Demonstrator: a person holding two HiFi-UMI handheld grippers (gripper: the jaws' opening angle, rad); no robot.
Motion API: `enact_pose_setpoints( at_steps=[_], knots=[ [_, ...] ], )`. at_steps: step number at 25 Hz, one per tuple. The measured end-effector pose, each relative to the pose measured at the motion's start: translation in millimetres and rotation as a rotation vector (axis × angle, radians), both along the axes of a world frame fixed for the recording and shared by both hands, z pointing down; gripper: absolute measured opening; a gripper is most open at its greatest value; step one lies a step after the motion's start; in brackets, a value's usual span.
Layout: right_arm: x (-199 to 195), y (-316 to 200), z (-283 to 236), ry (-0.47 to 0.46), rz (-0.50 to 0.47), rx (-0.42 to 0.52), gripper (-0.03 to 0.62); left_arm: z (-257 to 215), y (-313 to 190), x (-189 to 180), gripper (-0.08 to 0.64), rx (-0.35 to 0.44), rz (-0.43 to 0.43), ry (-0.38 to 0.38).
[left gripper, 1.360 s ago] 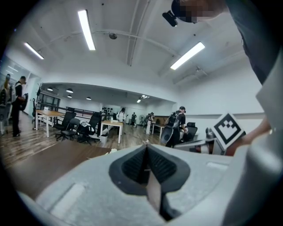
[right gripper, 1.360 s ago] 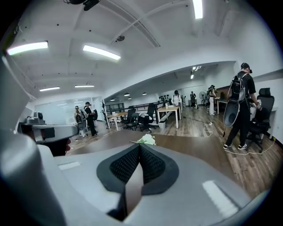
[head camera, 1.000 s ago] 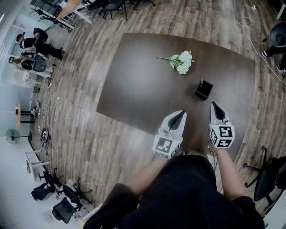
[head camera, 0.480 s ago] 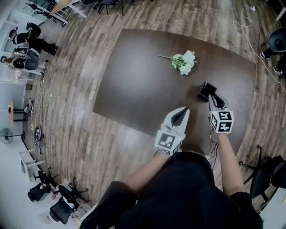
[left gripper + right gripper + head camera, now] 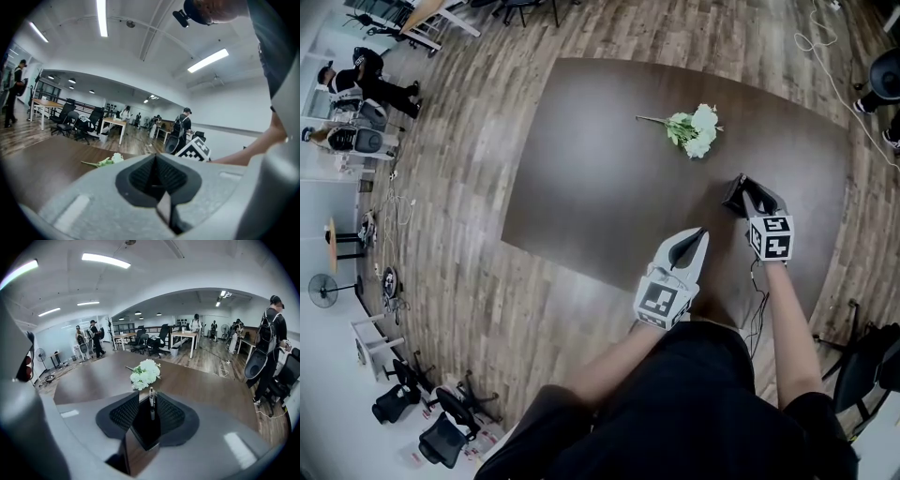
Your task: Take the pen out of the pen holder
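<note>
A black square pen holder (image 5: 733,197) stands on the dark table (image 5: 600,169), right of centre. In the right gripper view, one pen (image 5: 151,400) stands upright in the pen holder (image 5: 146,425). My right gripper (image 5: 752,190) reaches over the holder from the near side. Its jaws are opening, and the right gripper (image 5: 145,399) has holder and pen between its pads without pressing on them. My left gripper (image 5: 700,235) hovers shut and empty over the table's near edge, left of the holder. The left gripper (image 5: 155,158) points level across the table.
A bunch of white flowers (image 5: 696,130) with a green stem lies on the table beyond the holder, also seen as flowers (image 5: 146,373) and flowers (image 5: 106,161). Wood floor surrounds the table. Office chairs, desks and people stand far off; a cable (image 5: 825,56) trails at the upper right.
My right gripper moved forward and down to the pen holder, and its jaws went from shut to open around it. My left gripper drifted slightly forward and right.
</note>
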State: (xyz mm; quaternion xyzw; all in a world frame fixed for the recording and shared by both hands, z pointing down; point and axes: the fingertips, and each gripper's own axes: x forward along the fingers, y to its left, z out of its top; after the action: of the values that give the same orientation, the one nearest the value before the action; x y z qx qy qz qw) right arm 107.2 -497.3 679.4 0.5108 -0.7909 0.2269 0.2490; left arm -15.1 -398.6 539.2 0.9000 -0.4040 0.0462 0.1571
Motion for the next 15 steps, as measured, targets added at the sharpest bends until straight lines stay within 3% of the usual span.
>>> enact_pose_setpoints(
  at_steps=[15],
  knots=[
    [-15.3,-41.6,49.4,0.072,-0.05,-0.056,0.109,20.2,-25.3,-38.6,0.003,-0.019,-0.066,-0.048]
  ],
)
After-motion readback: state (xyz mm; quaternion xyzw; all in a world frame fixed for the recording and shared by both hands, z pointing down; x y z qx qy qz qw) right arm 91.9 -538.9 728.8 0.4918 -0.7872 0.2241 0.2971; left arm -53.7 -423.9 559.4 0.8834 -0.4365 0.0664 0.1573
